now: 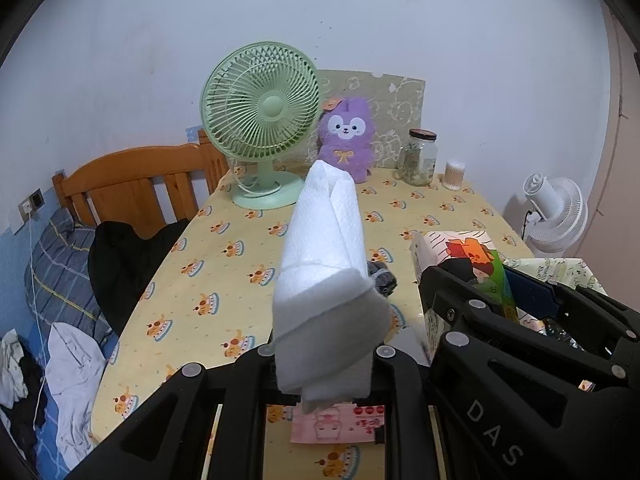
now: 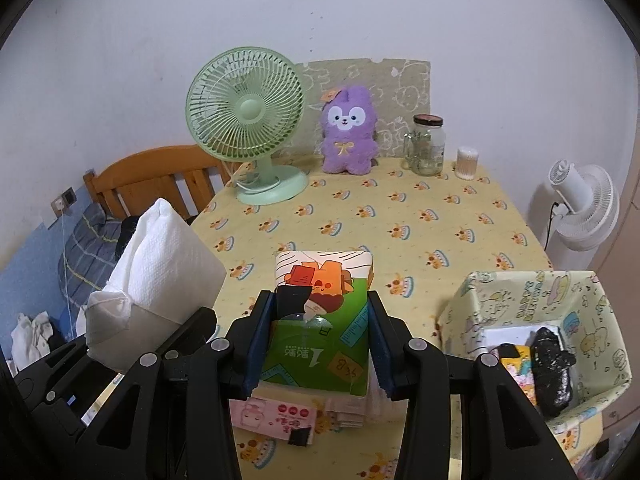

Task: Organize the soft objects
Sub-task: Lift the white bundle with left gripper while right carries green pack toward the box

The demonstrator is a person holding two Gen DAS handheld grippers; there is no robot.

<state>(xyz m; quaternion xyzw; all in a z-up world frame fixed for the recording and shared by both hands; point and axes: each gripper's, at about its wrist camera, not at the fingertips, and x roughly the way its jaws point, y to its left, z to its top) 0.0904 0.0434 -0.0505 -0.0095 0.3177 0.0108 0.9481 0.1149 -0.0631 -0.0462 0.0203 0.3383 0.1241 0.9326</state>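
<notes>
My left gripper (image 1: 324, 354) is shut on a white folded paper-towel bundle (image 1: 324, 240) that sticks up above the table; the bundle (image 2: 168, 248) also shows at the left of the right wrist view. My right gripper (image 2: 319, 300) is shut on a soft tissue pack (image 2: 320, 340) printed green and orange, with its blue pads against both long sides. That pack (image 1: 460, 248) appears at the right of the left wrist view. A purple plush toy (image 2: 348, 136) sits upright at the back of the table. A small dark grey cloth item (image 1: 382, 276) lies behind the bundle.
A patterned fabric box (image 2: 520, 300) stands open at the right, with a black item (image 2: 554, 372) inside. A green desk fan (image 2: 244, 120), a glass jar (image 2: 428, 144) and a cotton-swab tub (image 2: 467, 162) line the back. A pink packet (image 2: 276, 416) lies under the grippers. A bed (image 1: 60, 280) lies to the left.
</notes>
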